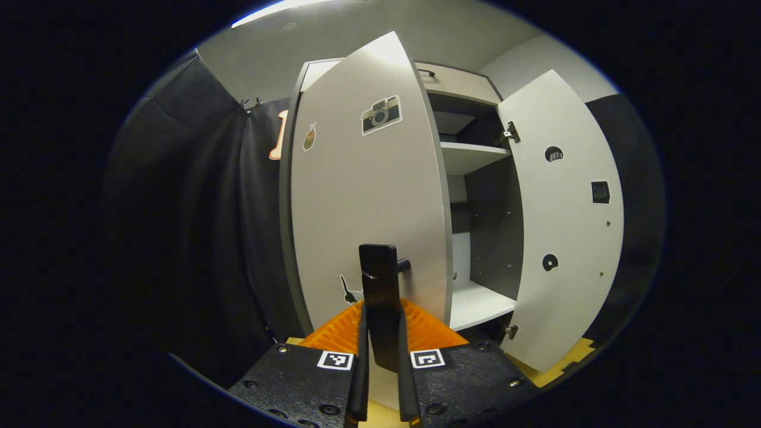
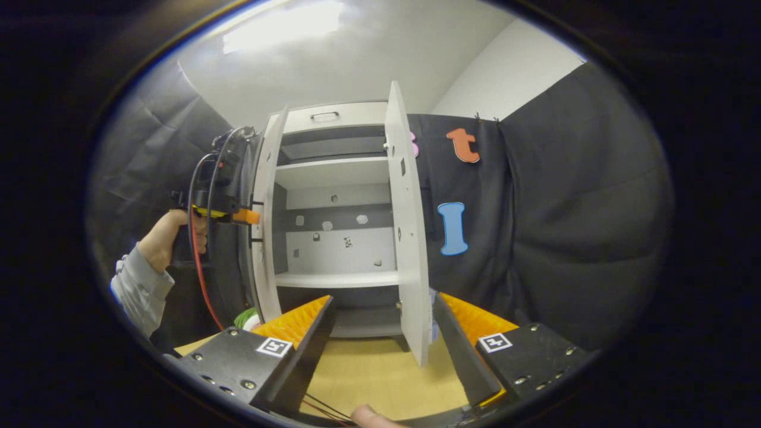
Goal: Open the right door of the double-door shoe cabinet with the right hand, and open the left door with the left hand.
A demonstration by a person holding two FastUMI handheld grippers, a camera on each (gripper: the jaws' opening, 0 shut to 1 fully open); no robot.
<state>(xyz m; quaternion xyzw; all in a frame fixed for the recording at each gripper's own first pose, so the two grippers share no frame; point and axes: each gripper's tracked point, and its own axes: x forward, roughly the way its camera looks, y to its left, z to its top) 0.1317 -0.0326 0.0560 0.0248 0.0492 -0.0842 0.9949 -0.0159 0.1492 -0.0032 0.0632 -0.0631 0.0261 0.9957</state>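
Jaws on ajar left door [image 1: 368,196]

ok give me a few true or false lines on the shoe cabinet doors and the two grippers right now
1. The left gripper is clamped on the black bar handle of the pale grey left door. True.
2. The pale grey right door is closed. False: it stands swung open, showing the white shelves.
3. The right gripper grips the right door. False: its jaws are spread, holding nothing.
4. A camera sticker is on the left door's front. True.
5. The left door is flush shut. False: it is partly open.
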